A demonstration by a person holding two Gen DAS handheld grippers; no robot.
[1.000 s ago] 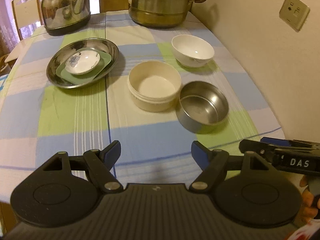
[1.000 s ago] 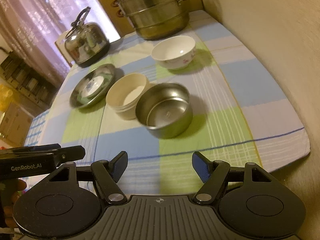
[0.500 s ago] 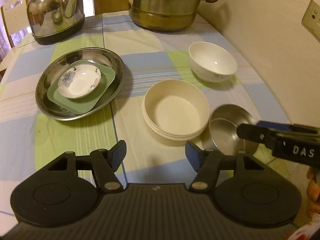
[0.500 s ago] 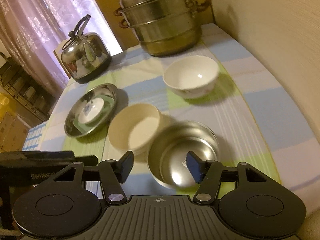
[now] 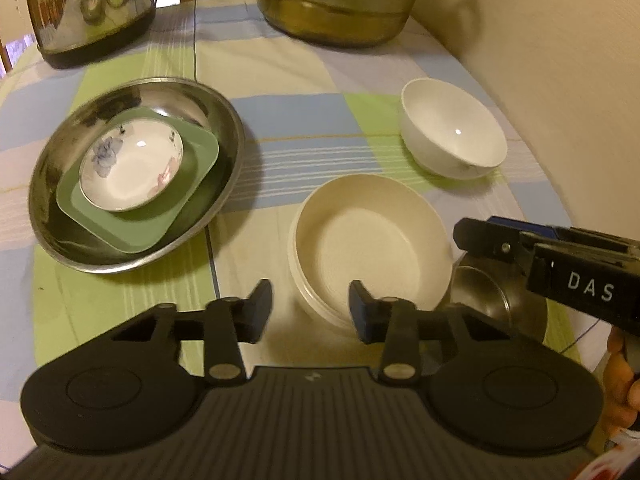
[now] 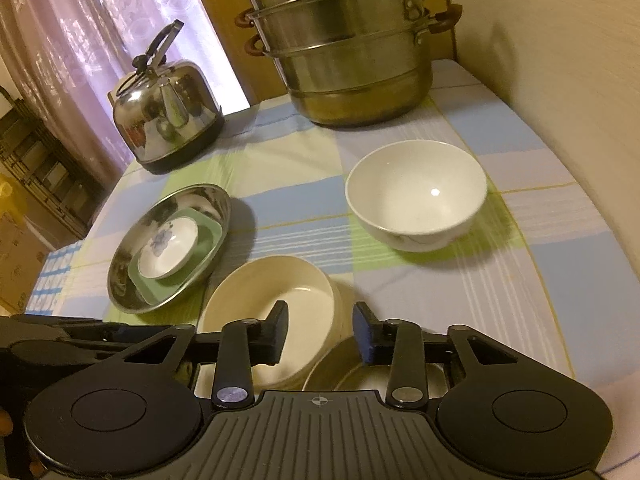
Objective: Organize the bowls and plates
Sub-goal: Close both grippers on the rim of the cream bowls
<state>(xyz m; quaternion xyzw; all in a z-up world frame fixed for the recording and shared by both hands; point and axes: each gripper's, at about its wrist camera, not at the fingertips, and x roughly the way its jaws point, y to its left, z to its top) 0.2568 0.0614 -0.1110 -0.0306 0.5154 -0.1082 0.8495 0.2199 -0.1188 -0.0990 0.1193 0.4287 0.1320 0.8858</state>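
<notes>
Both our grippers have closed in from the tabletop's near edge, so pickup looks imminent. Our left gripper (image 5: 310, 310), empty jaws closing, straddles the cream bowl's (image 5: 370, 240) near rim at lower centre. Our right gripper (image 6: 320, 330), also closing on nothing, hangs between that bowl and the steel bowl (image 6: 348, 372) below it.

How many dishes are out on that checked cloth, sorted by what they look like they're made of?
Shiny metal: 2, the wide steel plate and the small steel bowl
White china: 2, the flowered saucer and the white bowl
Cream: 1, the cream bowl
Green: 1, the green square plate
Total: 6
</notes>
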